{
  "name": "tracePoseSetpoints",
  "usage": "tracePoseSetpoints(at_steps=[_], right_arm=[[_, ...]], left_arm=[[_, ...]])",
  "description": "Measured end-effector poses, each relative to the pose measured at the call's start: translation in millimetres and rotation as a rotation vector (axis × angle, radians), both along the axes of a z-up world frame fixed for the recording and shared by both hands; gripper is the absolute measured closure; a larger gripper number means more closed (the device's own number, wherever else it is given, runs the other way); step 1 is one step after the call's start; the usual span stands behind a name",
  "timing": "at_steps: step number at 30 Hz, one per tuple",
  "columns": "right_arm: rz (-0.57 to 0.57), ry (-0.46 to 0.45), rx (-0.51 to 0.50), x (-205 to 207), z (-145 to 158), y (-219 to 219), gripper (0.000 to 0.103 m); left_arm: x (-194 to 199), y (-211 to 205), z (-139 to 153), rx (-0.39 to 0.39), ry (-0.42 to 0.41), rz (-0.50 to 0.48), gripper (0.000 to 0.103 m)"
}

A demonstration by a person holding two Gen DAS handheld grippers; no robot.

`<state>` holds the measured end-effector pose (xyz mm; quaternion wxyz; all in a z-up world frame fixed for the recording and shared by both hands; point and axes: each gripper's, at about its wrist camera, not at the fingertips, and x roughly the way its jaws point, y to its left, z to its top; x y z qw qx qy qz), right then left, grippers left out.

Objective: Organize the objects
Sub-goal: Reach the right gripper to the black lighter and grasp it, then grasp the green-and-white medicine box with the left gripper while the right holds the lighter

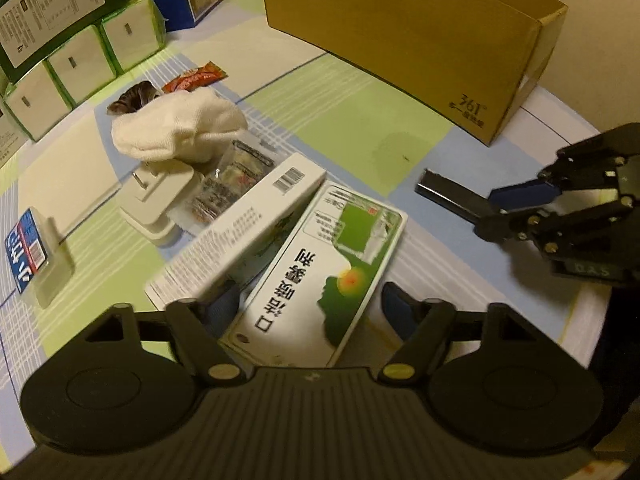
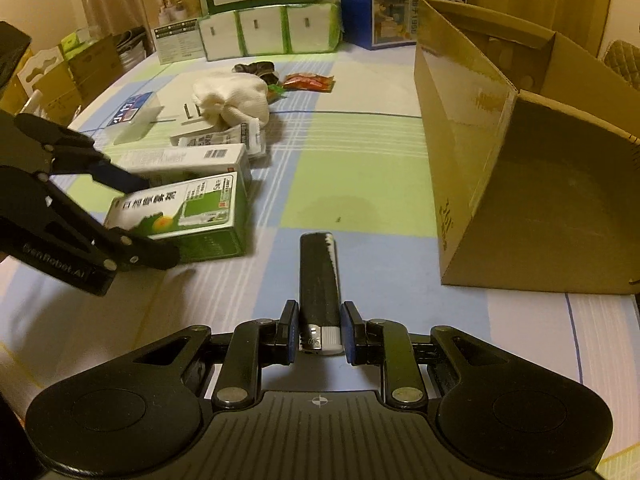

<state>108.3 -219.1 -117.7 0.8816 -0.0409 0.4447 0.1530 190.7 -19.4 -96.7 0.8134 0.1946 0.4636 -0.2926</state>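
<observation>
Right gripper (image 2: 319, 334) has the lighter (image 2: 319, 280) between its blue pads (image 2: 349, 332), and from its own camera the pads look pressed to the metal cap end, so I call that a closed grip on the lighter, body sticking straight out ahead along the fingers. Its long axis runs forward, away from the hand, and the open cardboard box (image 2: 532, 200) lies ahead and to the right of it, mouth facing this way, so the carry looks like a short swing right. Over on the other side, the left gripper (image 1: 310, 304) is spread wide around the green box (image 1: 324, 276), which lies between the fingers with its long axis pointing roughly forward and a touch right; the jaws stand apart on either side and I can't see them touching it yet. A white box (image 1: 240, 232) lies just beside it on the left, touching along one edge, so closing cleanly on green alone could be tight. Farther off on the tablecloth (image 1: 352, 108): a white cloth (image 1: 180, 128), a charger (image 1: 156, 200), a red sachet (image 1: 196, 76). The right hand is clearly the nearer one to the cardboard box.
</observation>
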Motion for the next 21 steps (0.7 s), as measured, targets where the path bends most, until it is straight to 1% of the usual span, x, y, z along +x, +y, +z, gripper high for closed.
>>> tracePoseSetpoints(at_steps=[2,3,7,9,11,16,17,18,19,21], right_arm=[[0.008,0.003,0.005,-1.4,0.5,0.2,0.084],[0.013,0.003,0.003,-1.9,0.5,0.9,0.084],[0.021,-0.006,0.000,0.8,-0.3,2.8,0.081],[0.025,-0.012,-0.003,3.2,-1.3,4.1,0.073],[0.028,-0.019,-0.006,5.8,-2.0,4.9,0.070],[0.035,-0.030,-0.019,7.4,-3.4,6.3,0.071],[0.037,-0.033,-0.026,7.0,-3.6,6.8,0.073],[0.038,-0.039,-0.034,6.6,-3.8,7.1,0.082],[0.037,-0.043,-0.038,6.6,-3.8,7.1,0.084],[0.037,-0.039,-0.037,6.8,-3.6,7.4,0.084]], left_arm=[[-9.5,-0.9,2.8,-0.003,0.027,0.008,0.048],[-14.4,-2.0,3.5,-0.001,0.030,0.009,0.050],[-23.7,-4.7,4.9,-0.007,0.020,0.035,0.050],[-21.6,-6.8,4.6,-0.012,0.013,0.056,0.049],[-18.9,-10.6,4.1,-0.018,0.006,0.075,0.049],[-15.1,-20.3,-1.6,-0.008,-0.014,0.087,0.049],[-14.9,-20.9,-2.6,-0.011,-0.014,0.090,0.049],[-14.4,-21.3,-3.3,-0.015,-0.013,0.093,0.050],[-14.6,-21.6,-3.4,-0.019,-0.013,0.100,0.050],[-16.1,-21.6,-2.8,-0.024,-0.010,0.119,0.052]])
